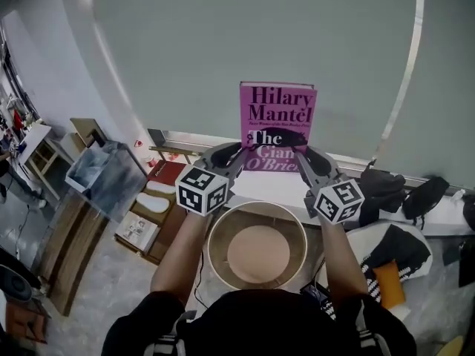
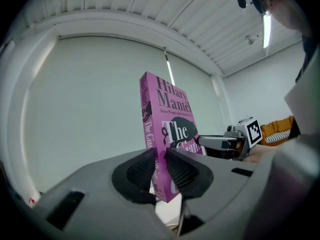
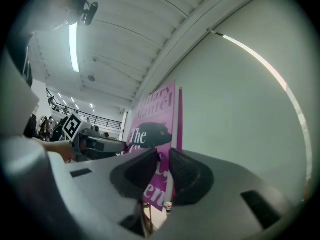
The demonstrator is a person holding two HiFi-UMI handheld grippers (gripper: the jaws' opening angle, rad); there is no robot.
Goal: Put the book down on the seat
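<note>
A magenta hardback book point(image 1: 278, 113) stands upright in the air, its cover facing me. My left gripper point(image 1: 239, 153) is shut on its lower left edge, the spine side, and my right gripper point(image 1: 298, 155) is shut on its lower right edge. In the left gripper view the spine of the book point(image 2: 170, 114) sits pinched between the dark pads of the left gripper point(image 2: 159, 167). In the right gripper view the page edge of the book point(image 3: 155, 119) sits between the pads of the right gripper point(image 3: 164, 167). A round stool with a tan seat point(image 1: 258, 252) stands directly below, nearer to me than the book.
A white ledge point(image 1: 274, 184) runs along the pale blind behind the book. Black bags point(image 1: 386, 188) lie on it at the right, with a black-and-white bag and an orange item point(image 1: 387, 282) below. Wooden furniture and a framed picture point(image 1: 104, 170) stand at the left.
</note>
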